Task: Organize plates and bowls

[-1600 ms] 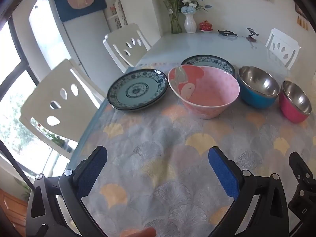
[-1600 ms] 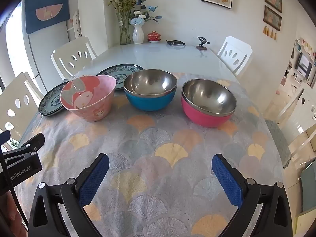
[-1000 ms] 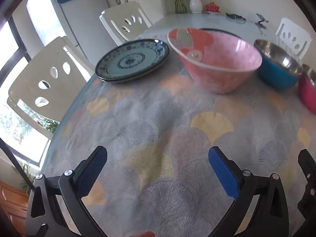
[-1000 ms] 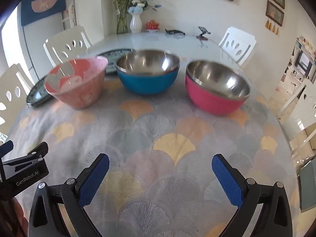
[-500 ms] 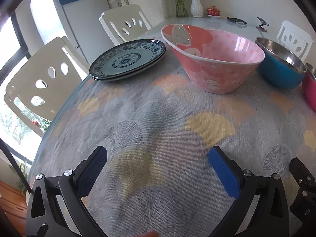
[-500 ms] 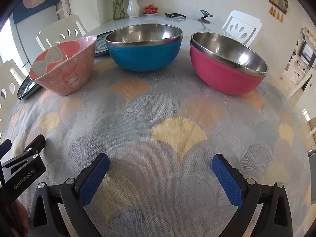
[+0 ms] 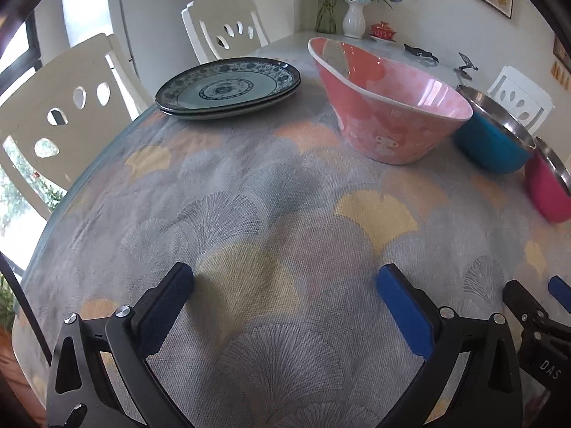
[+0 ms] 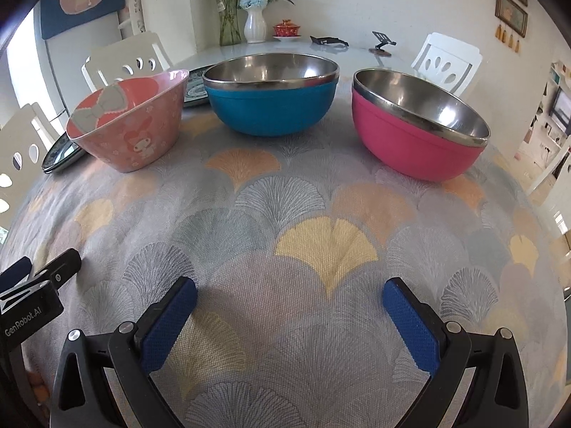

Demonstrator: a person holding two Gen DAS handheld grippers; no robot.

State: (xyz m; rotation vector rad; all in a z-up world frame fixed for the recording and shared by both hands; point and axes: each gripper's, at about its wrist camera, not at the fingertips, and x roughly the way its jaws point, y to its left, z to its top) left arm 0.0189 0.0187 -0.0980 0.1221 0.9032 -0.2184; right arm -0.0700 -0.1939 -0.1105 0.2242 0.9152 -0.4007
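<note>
Two stacked blue-patterned plates [image 7: 228,87] sit at the table's far left. Right of them stand a pink cartoon bowl [image 7: 389,107], a blue steel-lined bowl [image 8: 271,96] and a magenta steel-lined bowl [image 8: 417,132]. My left gripper [image 7: 285,281] is open and empty, low over the cloth well short of the plates and the pink bowl. My right gripper [image 8: 289,292] is open and empty, low over the cloth in front of the blue and magenta bowls. Another patterned plate [image 8: 194,89] shows behind the pink bowl.
A fan-patterned cloth [image 8: 285,214] covers the near table. White chairs [image 7: 53,107] stand at the left edge and far side [image 8: 446,60]. A vase of flowers [image 8: 255,25], a red pot [image 8: 285,30] and small stands [image 8: 382,41] sit at the far end.
Both grippers have dropped lower and moved forward towards the dishes, which now look larger and more side-on. Both stay open. No dish has moved.
</note>
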